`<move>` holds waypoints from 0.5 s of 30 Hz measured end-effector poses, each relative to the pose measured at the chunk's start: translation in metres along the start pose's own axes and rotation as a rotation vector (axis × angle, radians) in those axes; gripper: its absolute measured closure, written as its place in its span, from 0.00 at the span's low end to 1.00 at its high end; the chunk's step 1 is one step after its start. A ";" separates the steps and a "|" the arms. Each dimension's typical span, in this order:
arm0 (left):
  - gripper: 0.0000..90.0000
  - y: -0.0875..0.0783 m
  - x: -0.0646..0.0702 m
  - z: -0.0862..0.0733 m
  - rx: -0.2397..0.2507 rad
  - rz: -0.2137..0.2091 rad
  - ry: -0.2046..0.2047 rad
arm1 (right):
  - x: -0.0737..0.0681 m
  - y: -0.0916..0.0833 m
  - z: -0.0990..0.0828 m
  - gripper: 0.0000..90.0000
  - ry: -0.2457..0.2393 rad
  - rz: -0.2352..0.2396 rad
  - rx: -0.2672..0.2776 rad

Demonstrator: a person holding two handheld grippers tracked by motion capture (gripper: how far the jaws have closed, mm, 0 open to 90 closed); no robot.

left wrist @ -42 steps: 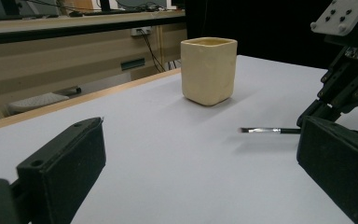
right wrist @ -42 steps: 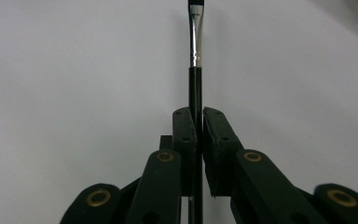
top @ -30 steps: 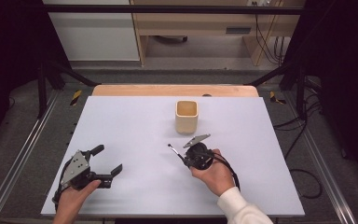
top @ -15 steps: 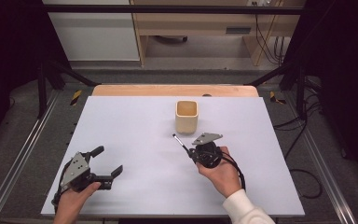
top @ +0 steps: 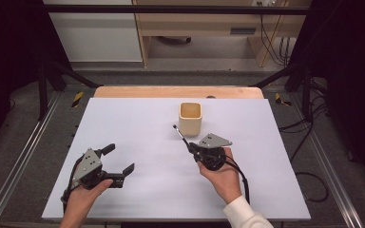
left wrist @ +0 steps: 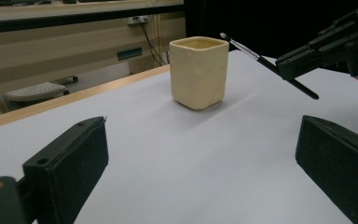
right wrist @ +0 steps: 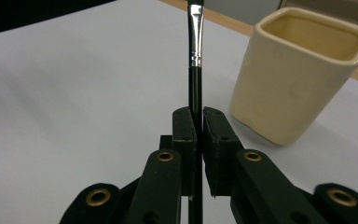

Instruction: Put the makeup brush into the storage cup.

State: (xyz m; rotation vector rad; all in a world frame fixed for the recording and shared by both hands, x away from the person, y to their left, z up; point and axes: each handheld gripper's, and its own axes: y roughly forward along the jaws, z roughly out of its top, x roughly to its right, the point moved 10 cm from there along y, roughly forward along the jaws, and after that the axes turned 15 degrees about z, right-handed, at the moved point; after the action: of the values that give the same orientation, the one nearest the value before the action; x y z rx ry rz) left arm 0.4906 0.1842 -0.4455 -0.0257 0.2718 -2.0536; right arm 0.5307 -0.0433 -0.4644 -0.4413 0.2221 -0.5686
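Pinching a thin brush [right wrist: 195, 70] between the jaws of the right gripper [top: 191, 148], black handle clamped about midway, bristle tip pointing straight out ahead of the fingers and metal ferrule well beyond them. Sitting just ahead and to the right of those fingers in the right gripper view: a cream, square-mouthed cup [right wrist: 303, 70], upright on the white table [top: 138, 123], mouth open and apparently empty. Lying close beside the cup's near wall in the high view, brush tip [top: 175, 127] not yet over the rim, long axis running from the fingers up toward the cup. Probably a drop into the cup next, which would turn on lifting the tip above the rim and swinging it rightward over the opening. Resting far off, the left gripper [top: 119, 161], jaws spread wide and holding nothing, cup well ahead of its fingers; right hand [top: 221, 173] clearly the nearer one.
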 end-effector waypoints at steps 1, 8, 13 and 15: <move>0.02 0.001 0.001 0.003 0.000 -0.002 -0.011 | -0.001 0.000 0.002 0.93 -0.006 -0.001 0.009; 0.03 0.013 0.015 0.016 -0.015 -0.001 -0.021 | -0.007 -0.004 0.003 0.93 0.002 -0.012 0.079; 0.03 0.022 0.028 0.027 -0.019 0.003 -0.014 | -0.013 -0.005 0.004 0.93 -0.014 -0.020 0.109; 0.03 0.023 0.032 0.032 -0.013 -0.005 -0.017 | -0.014 -0.006 0.005 0.93 -0.031 -0.028 0.121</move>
State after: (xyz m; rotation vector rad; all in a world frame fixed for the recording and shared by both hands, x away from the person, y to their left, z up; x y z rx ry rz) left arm 0.4999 0.1398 -0.4218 -0.0522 0.2749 -2.0560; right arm 0.5181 -0.0379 -0.4558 -0.3362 0.1513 -0.5985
